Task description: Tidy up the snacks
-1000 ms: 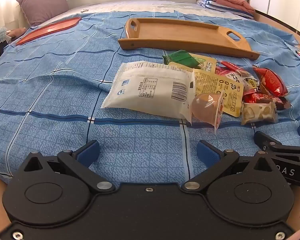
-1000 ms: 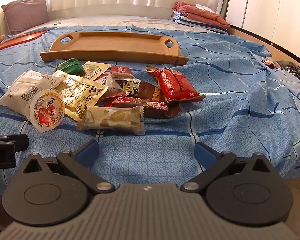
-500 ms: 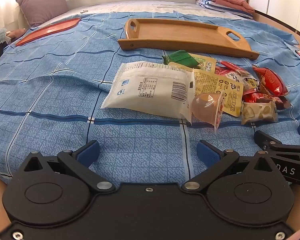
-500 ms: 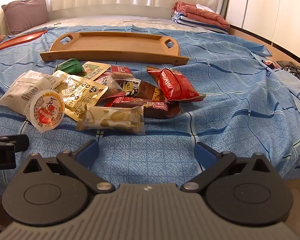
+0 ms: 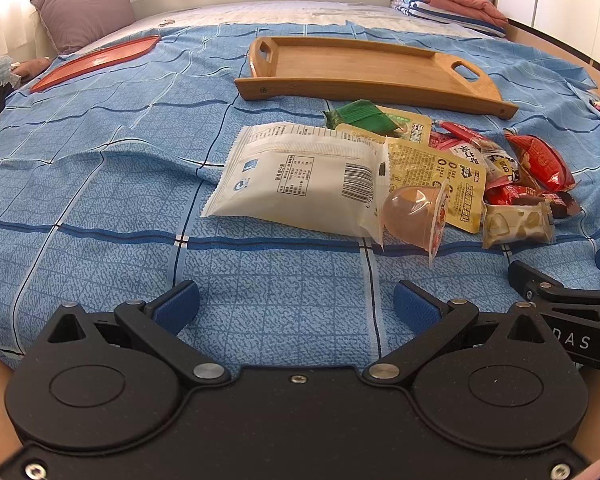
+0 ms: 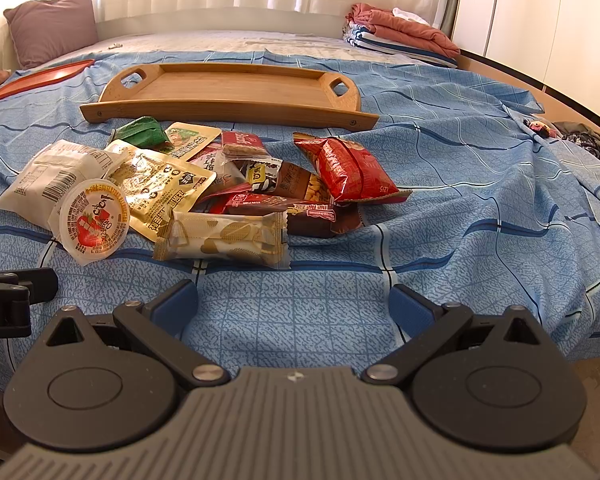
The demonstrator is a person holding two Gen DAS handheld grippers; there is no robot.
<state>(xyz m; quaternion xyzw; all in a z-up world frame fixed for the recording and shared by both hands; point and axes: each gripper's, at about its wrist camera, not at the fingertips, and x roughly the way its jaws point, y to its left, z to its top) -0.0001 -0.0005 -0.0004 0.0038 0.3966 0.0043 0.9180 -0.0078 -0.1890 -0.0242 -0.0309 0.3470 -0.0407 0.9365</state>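
Under white packet (image 5: 300, 184), gold pouch (image 5: 432, 172) half-hidden

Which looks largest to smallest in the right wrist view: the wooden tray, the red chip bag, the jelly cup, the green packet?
1. wooden tray
2. red chip bag
3. jelly cup, close to the bag in apparent size; it lies nearer the camera, so their order is unsure
4. green packet

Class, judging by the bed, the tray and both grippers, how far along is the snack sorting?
Done: nothing; the wooden tray holds no snacks. In hand: nothing; the left hand-held gripper and right hand-held gripper are open. Left: the whole snack pile on the bed.
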